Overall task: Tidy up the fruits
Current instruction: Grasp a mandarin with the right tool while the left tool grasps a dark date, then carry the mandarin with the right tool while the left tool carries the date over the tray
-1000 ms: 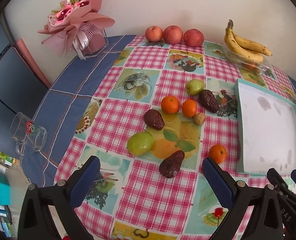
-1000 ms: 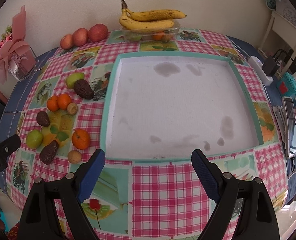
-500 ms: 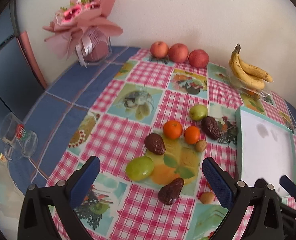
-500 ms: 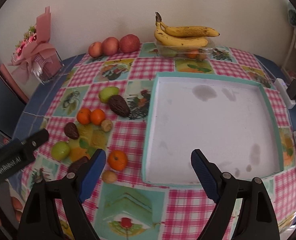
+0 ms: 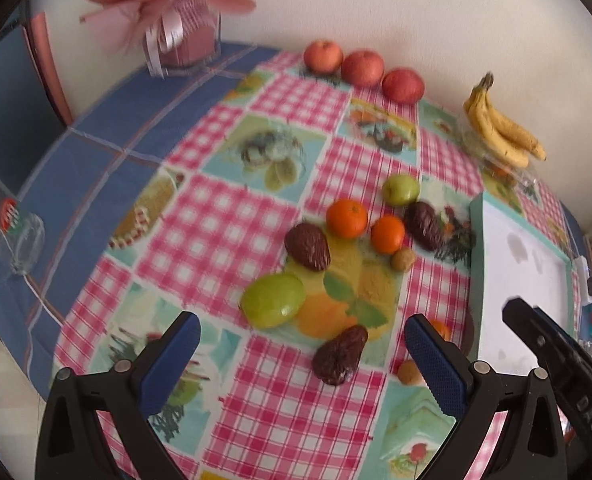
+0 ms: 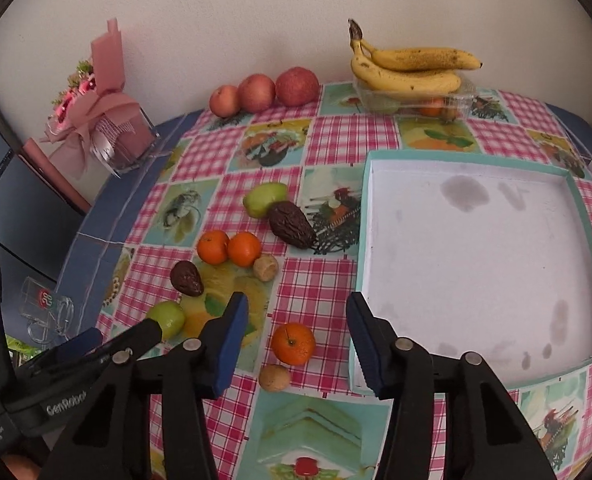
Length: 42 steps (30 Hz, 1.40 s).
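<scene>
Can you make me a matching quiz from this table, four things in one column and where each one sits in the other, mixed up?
Things:
1. bananas
2. red apples
3. white tray
4. lone orange

Places:
A. in a row along the wall
B. between the right gripper's open fingers
C. on top of a clear plastic box
D. right of the loose fruit, nothing in it

Pairs: 1-C, 2-A, 3-D, 4-B

left wrist view low over near table edge, right wrist view higher beside it, both facing wall, sharing loose fruit (image 5: 346, 218) (image 6: 294, 343), tray (image 5: 478, 264) (image 6: 362, 208)
</scene>
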Motion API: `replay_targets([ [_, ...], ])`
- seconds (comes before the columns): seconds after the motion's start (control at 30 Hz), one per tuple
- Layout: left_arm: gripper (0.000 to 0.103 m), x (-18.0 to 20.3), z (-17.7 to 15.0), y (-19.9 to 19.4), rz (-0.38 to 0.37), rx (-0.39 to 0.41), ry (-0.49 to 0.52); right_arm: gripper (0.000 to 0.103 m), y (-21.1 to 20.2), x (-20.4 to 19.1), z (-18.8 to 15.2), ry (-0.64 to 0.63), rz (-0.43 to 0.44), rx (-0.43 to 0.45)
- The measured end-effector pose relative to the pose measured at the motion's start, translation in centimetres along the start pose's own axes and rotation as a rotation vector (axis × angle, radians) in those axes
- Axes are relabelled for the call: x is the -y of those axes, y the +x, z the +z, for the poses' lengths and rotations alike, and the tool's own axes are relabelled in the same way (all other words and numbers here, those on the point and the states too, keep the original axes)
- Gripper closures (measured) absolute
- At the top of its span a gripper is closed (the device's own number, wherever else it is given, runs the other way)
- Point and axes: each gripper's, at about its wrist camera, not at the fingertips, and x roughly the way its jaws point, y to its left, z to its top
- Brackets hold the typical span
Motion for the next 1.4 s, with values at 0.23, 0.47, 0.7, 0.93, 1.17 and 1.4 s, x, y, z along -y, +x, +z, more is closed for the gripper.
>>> replay_targets([
  [0.23,0.017,0.3,-1.1,2.7,-0.036,-0.132,-0.014,0.06,3.5,0.8,-0.1,0.039,0.02,-0.114],
  [0.47,0.034,0.2,-1.9,4.3,-0.102,-0.223,-0.072,0.063,5.6,0.8,-0.7,0.049,0.036,-0.194],
  [0.7,0.05,0.3,-2.3,5.0,-0.125,-0.265,-0.085,0.066,6.8,0.7,-1.3,0.044,0.05,-0.237],
  [0.93,0.066,0.5,-2.6,5.3,-0.146,-0.283,-0.098,0.073,6.7,0.4,-1.4,0.041,0.064,-0.241],
  [1.17,0.067,-0.4,-2.3,4.5,-0.123,-0.243,-0.136,0.073,6.8,0.6,-1.5,0.052,0.065,-0.234],
  [1.4,0.067,-1.9,-1.9,3.6,-0.091,-0.184,-0.184,0.072,6.8,0.8,-1.5,0.07,0.075,-0.233],
])
